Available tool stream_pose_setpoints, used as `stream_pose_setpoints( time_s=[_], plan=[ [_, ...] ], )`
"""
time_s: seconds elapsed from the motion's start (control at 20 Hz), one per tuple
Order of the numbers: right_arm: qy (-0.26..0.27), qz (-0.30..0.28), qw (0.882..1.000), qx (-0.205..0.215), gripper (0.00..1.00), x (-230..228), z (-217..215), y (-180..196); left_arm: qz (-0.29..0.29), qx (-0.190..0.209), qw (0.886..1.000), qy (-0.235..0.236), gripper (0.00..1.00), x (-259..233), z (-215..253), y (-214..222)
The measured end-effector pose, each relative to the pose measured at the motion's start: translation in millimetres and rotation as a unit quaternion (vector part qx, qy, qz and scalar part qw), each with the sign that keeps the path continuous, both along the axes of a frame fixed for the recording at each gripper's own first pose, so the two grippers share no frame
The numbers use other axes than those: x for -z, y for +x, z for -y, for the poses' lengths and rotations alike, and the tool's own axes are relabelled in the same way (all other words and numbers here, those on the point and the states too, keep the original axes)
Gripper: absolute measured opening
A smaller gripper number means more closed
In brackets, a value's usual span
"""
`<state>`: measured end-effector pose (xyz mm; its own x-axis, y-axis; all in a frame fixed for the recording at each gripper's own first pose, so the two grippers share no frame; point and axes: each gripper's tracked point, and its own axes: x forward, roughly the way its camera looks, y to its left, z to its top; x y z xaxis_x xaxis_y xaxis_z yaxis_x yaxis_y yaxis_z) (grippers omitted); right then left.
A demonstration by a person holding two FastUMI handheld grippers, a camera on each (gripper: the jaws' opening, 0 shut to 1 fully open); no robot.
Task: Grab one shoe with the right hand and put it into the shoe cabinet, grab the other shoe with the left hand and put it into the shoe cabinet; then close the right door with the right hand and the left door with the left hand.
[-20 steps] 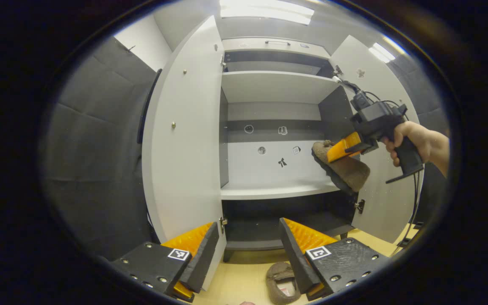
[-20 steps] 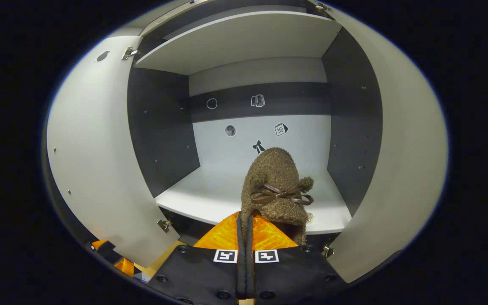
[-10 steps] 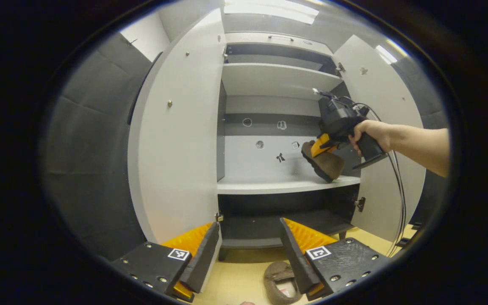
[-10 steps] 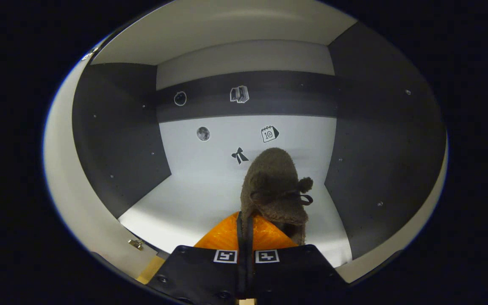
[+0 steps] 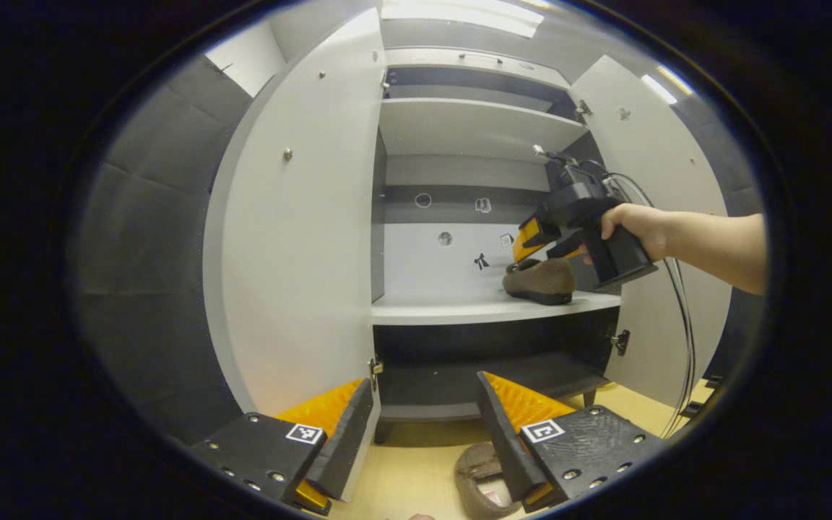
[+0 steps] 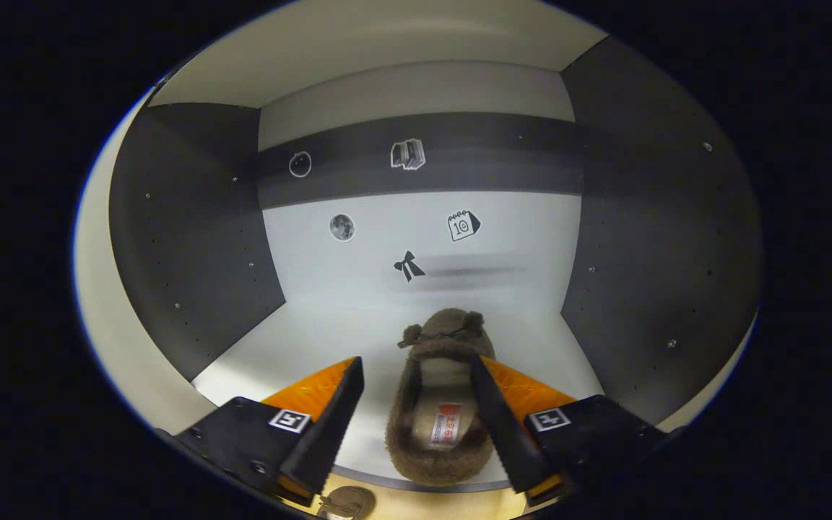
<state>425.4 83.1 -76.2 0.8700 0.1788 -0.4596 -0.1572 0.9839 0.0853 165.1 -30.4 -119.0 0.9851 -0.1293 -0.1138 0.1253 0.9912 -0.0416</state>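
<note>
Left gripper view: Saw the shoe cabinet (image 5: 474,130) ahead with both doors swung wide, left door (image 5: 300,238) near, right door (image 5: 665,238) farther right. Saw one brown shoe (image 5: 540,280) sitting flat on the white middle shelf (image 5: 452,312), at its right end. Saw the right gripper (image 5: 531,238) just above that shoe, held by a hand (image 5: 636,225); could not tell from here how wide its fingers were. Saw the left gripper (image 5: 423,426) low and near, fingers spread apart, holding nothing. Saw the other shoe (image 5: 484,482) down on the tan floor (image 5: 416,477), partly hidden behind the right-side finger.

Right gripper view: Looked into the middle shelf (image 6: 315,347). Saw the shoe (image 6: 441,404) lying toe-first toward the far wall, heel at the near edge. Saw the right gripper (image 6: 416,412) let go, fingers wide on both sides of the shoe and seemingly not pressing it. Saw a bit of the other shoe (image 6: 347,502) far below.

Could go wrong: heel sat right at the shelf's near edge, so a finger catching the fuzzy side on the way out might drag the shoe off. Might also bump the right door while backing out. Left fingers might pinch only soft fluff on the floor shoe and drop it.
</note>
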Motion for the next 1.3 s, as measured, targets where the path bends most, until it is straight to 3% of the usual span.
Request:
stream_pose_setpoints(
  time_s=[0.1,0.4,0.45,0.65,0.7,0.75,0.8,0.9,0.95,1.0,1.05,1.3],
  plan=[
    [0.003,0.03,1.0,0.007,1.0,-13.2,6.3,-13.7,-0.002,0.002,1.0,-0.002,0.83,2.5,0.7,0.4],
    [0.001,0.094,0.995,0.019,0.99,-34.7,22.8,-78.6,-0.026,0.024,0.999,-0.005,0.83,20.1,12.6,3.1],
    [0.001,0.102,0.995,0.02,0.95,-36.2,25.5,-89.0,-0.032,0.028,0.999,-0.006,0.83,25.1,15.5,2.9],
    [-0.033,0.157,0.987,0.032,0.95,-43.5,43.2,-134.0,-0.063,0.048,0.997,-0.007,0.83,51.9,24.7,1.7],
    [-0.039,0.167,0.985,0.03,0.95,-44.0,44.0,-145.6,-0.073,0.051,0.996,-0.006,0.91,61.3,25.8,1.8],
    [-0.041,0.172,0.984,0.03,0.95,-42.5,44.4,-157.5,-0.085,0.053,0.995,-0.002,0.91,73.3,27.4,-0.4],
    [-0.04,0.173,0.984,0.029,0.99,-41.3,44.9,-168.0,-0.099,0.057,0.994,0.001,0.84,85.7,28.6,-2.6],
    [-0.034,0.168,0.985,0.028,1.0,-34.3,45.5,-185.6,-0.124,0.061,0.99,0.007,0.84,112.0,31.2,-6.9],
    [-0.033,0.164,0.985,0.03,0.97,-31.9,47.3,-190.5,-0.142,0.064,0.988,0.008,0.77,126.5,33.7,-9.9],
    [-0.034,0.162,0.986,0.033,1.0,-28.5,49.6,-198.2,-0.161,0.068,0.985,0.005,0.91,139.4,36.6,-13.4],
    [-0.037,0.158,0.986,0.036,0.97,-24.7,52.1,-205.2,-0.176,0.071,0.982,0.004,0.84,155.9,41.4,-17.5],
    [-0.038,0.145,0.988,0.041,1.0,-7.7,51.7,-245.5,-0.243,0.074,0.967,0.009,0.84,216.3,50.0,-21.7]
  ],
)
